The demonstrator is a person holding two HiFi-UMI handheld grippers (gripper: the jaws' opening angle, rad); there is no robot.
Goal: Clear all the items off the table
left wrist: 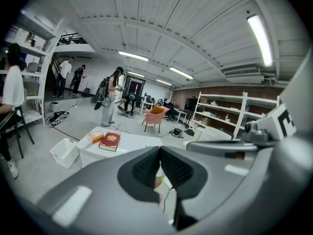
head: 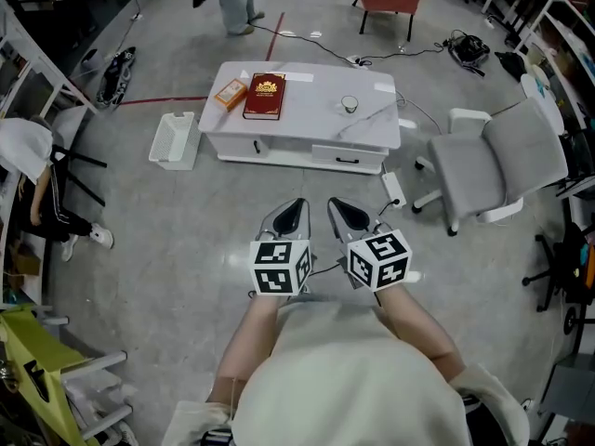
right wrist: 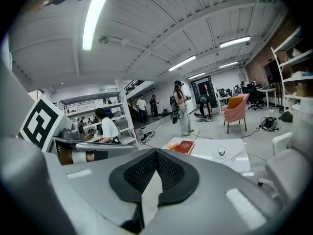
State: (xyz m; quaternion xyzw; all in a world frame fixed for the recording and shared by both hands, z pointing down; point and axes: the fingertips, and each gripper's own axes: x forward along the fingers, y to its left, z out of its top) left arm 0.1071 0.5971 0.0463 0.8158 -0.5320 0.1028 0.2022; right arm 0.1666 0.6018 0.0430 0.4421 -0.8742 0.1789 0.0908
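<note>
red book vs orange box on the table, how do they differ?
Size: the red book is clearly larger than the orange box.
Colour: the book is dark red with a gold emblem, the box plain orange.
Pose: the book sits nearly square to the table, the box skewed.
Shared: both lie flat, side by side at one end.

Bare floor (head: pixel 186 216) up to table (head: pixel 316 114), chair (head: pixel 502 161) right, basket (head: pixel 175 141) left
</note>
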